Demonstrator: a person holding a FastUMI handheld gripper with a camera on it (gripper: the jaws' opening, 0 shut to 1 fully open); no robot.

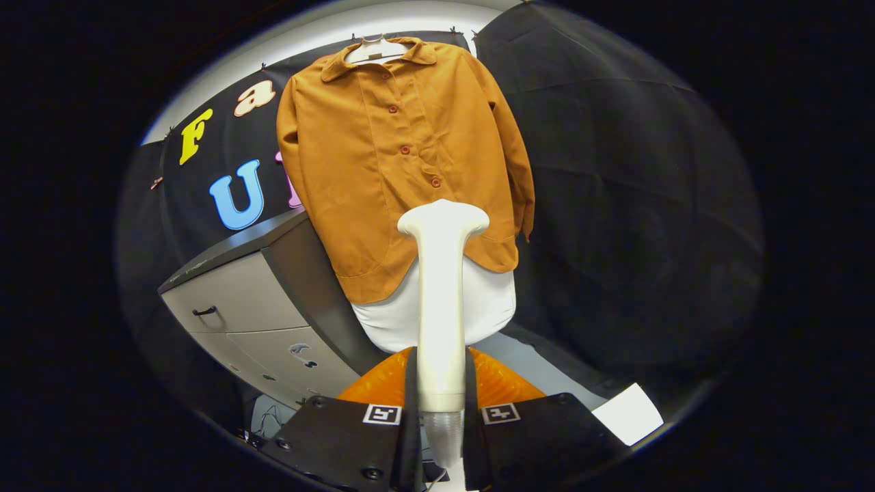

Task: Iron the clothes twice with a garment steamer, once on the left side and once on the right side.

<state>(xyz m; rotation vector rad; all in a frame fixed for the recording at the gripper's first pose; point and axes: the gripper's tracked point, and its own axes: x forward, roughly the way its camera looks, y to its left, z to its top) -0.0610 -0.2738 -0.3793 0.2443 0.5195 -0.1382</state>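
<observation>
Gripper (441, 383) fingers clamped on steamer (441, 301), head up before shirt (396, 157) hem. Cabinet (253, 307) left of shirt; white board (478, 307) below.

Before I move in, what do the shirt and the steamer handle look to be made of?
The shirt looks like a matte woven fabric, maybe brushed cotton or a suede-like blend: soft folds, no sheen. The steamer, held upright with the gripper shut on its handle, looks like smooth moulded plastic with a satin finish, given its even cream surface and soft highlights. The hanger seems pale plastic too, though it is too small to be sure.
</observation>
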